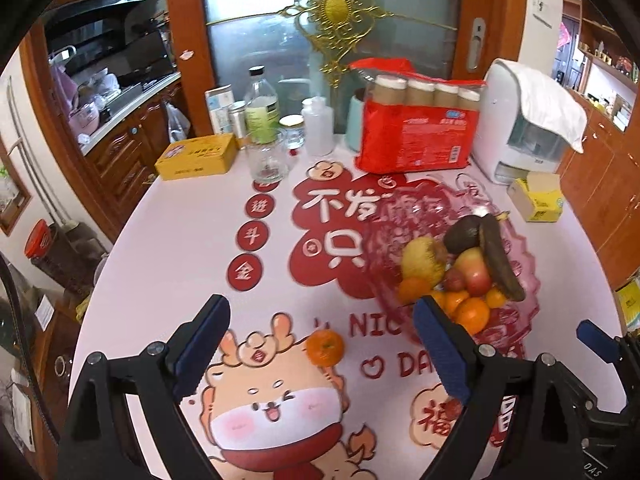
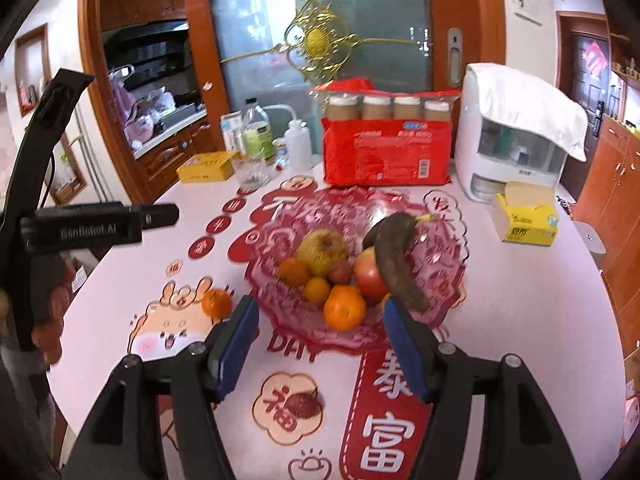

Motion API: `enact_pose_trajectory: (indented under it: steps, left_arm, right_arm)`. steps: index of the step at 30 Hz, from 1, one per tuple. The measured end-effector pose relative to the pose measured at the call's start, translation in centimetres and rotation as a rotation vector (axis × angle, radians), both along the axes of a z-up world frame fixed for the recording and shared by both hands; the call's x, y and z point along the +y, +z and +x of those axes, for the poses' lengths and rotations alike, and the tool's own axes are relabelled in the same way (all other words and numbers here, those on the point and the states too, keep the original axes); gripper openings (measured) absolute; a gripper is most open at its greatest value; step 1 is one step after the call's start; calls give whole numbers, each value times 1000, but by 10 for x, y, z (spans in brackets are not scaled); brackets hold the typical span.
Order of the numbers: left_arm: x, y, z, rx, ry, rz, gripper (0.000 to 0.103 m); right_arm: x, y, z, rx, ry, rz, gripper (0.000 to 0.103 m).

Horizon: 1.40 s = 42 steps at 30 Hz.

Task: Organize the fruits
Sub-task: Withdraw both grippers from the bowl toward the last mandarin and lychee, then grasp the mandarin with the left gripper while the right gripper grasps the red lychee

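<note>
Lone tangerine (image 1: 325, 345) on the printed tablecloth (image 1: 168, 240), just beside the pink glass bowl (image 2: 448, 280) of fruit. Probably light, soft-skinned, apt to roll (best pinched gently across its middle). Left gripper (image 1: 320, 350) spread wide, empty; right gripper (image 2: 322, 350) parted, empty. Legible: "DAY", "福", "富".

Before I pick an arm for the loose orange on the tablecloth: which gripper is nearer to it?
Left. The left gripper frames the loose orange just ahead; the right gripper faces the fruit bowl, orange off to its left.
</note>
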<state>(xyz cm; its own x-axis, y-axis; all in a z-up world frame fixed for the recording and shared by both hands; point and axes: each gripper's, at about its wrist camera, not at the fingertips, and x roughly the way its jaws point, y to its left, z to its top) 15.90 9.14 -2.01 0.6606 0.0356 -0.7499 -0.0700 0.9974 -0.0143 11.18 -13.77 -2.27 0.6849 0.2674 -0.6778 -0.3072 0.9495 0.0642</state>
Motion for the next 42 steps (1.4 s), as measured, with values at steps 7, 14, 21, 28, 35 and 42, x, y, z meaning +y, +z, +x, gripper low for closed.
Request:
enact_pose_trajectory:
  steps: [7,14,21,28,35,42]
  left_arm:
    - [32,-40,-10,87,63,15,92]
    - [48,-100,-16,229,73,29,92]
    - [40,-135,-10,302,44,42,92]
    - [25,-142,5,310,11,46,92]
    - [16,-151,24,294,19,13,92]
    - [9,-155,40,267,19,-10,91]
  right_arm:
    - [-2,-30,-8,58,16,-12,65]
    - [-9,-74,-5,164,12,-24,65]
    - [-6,-107,0,244,48,-43,65]
    - [5,-123,6,272,94,-74,65]
    - [14,-135,10,302,138,-82,59]
    - [18,-143,15,328,167,-76,49]
